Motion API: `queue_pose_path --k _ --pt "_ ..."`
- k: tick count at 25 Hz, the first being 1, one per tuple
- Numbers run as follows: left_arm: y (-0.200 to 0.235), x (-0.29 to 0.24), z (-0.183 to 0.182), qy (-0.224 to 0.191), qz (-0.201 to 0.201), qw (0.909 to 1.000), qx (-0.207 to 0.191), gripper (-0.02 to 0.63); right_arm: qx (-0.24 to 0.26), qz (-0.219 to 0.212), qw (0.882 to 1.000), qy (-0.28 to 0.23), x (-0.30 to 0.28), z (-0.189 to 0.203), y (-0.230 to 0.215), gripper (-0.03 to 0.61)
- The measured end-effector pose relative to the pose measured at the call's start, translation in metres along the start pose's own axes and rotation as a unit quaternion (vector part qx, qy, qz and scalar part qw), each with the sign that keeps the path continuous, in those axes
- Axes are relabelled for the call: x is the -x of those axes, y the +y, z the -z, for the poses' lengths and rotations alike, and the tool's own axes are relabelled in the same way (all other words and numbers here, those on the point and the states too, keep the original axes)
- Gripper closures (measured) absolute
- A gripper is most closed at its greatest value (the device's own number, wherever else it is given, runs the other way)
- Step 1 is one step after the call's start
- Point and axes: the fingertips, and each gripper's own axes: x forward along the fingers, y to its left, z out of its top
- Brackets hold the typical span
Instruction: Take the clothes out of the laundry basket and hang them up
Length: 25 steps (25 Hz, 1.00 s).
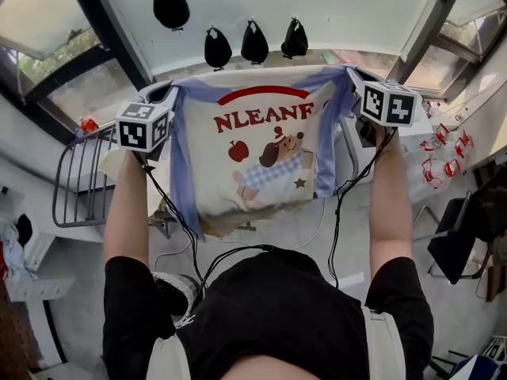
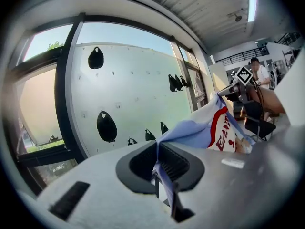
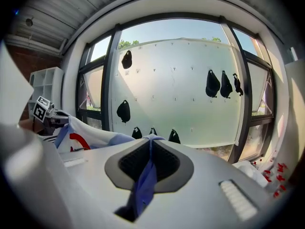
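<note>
A grey wire rack [image 1: 79, 179] stands at the left, a small red thing [image 1: 88, 124] just behind it. White cubby shelves [image 3: 46, 86] stand beside a dark window frame [image 3: 110, 80].

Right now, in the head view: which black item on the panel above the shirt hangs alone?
The big black item at upper left; the other three hang side by side.

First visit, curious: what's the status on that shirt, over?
Left hand-held gripper and right hand-held gripper shut on white blue-trimmed cartoon shirt. Shirt stretched before white hook wall. Nothing seen blocking.
</note>
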Motion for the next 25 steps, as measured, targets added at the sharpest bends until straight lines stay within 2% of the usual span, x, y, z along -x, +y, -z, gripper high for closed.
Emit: queue_pose_path --k 4,10,14,19,22,25 --pt "0.007 -0.027 0.023 0.042 0.008 0.9991 -0.007 0.595 -0.016 0.007 0.999 0.042 -0.038 0.027 -0.005 0.548" --pt "0.002 -0.056 0.081 0.108 0.016 0.9939 0.013 0.595 -0.028 0.006 0.993 0.117 -0.070 0.091 -0.002 0.546" --pt "-0.012 -0.068 0.123 0.146 0.018 0.9889 0.020 0.589 -0.007 -0.004 0.987 0.159 -0.080 0.132 0.008 0.546" --pt "-0.028 -0.073 0.163 0.176 0.018 0.9832 0.046 0.532 0.044 -0.017 0.977 0.207 -0.082 0.184 0.022 0.543" --pt "-0.034 -0.069 0.179 0.178 0.012 0.9818 0.066 0.525 0.033 -0.018 0.977 0.211 -0.081 0.204 0.026 0.541" --pt "-0.037 -0.062 0.186 0.169 0.006 0.9819 0.085 0.464 0.016 -0.022 0.978 0.206 -0.078 0.213 0.026 0.526"
